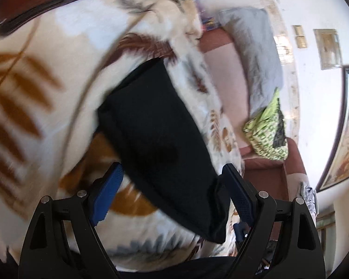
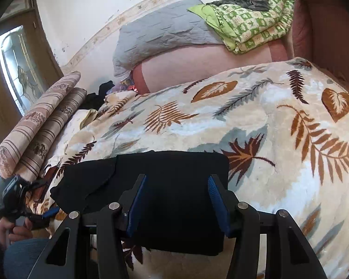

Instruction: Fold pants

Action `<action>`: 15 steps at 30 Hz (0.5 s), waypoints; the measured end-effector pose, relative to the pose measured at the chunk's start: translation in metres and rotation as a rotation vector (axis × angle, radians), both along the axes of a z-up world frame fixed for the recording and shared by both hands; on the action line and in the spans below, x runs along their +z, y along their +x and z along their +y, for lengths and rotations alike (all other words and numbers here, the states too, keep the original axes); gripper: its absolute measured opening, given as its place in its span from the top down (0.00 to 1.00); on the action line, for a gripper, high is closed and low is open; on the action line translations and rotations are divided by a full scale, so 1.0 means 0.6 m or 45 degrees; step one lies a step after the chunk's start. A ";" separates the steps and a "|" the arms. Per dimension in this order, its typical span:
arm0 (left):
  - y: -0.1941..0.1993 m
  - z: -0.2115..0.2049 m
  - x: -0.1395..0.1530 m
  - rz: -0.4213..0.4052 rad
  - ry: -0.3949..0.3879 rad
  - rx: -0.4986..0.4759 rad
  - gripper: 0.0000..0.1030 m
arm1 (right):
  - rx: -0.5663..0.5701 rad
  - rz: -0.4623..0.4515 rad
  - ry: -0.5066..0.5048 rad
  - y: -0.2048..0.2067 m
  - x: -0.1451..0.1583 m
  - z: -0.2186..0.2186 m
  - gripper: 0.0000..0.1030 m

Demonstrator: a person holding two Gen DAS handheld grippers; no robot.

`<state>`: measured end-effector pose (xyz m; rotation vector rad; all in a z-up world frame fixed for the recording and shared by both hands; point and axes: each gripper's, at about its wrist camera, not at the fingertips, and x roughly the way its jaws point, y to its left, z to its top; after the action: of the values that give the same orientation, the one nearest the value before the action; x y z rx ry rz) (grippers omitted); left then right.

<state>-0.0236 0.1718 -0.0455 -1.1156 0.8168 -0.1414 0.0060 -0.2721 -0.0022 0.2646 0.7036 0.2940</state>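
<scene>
On blanket (image 2: 279, 121), near edge: pants (image 2: 174, 197) laid as compact black rectangle | fold judged mostly done, left flap uneven, final tidy possibly left | left gripper (image 1: 172, 174) open, nothing gripped | right gripper (image 2: 176, 183) open over pants, nothing pinched

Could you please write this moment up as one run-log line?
pants: black, folded, on leaf-print blanket | right tool: open over pants | left tool: open, pants between fingers
</scene>
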 end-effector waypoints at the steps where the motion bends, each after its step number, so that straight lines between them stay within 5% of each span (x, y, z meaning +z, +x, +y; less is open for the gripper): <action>1: 0.009 0.000 -0.004 -0.011 -0.025 0.008 0.16 | -0.012 0.004 0.010 0.000 -0.001 -0.003 0.50; 8: -0.011 0.013 -0.013 -0.145 -0.077 0.105 0.15 | -0.012 0.011 -0.020 0.001 -0.004 0.007 0.50; 11: -0.036 0.028 -0.022 -0.148 -0.105 0.257 0.15 | -0.006 0.026 -0.032 0.005 -0.010 0.012 0.50; 15: -0.023 0.027 -0.022 -0.110 -0.083 0.272 0.15 | -0.003 0.060 -0.049 0.010 -0.019 0.016 0.50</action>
<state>-0.0373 0.1880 -0.0589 -1.2425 0.6154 -0.0370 0.0122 -0.2626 -0.0134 0.2361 0.7549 0.2723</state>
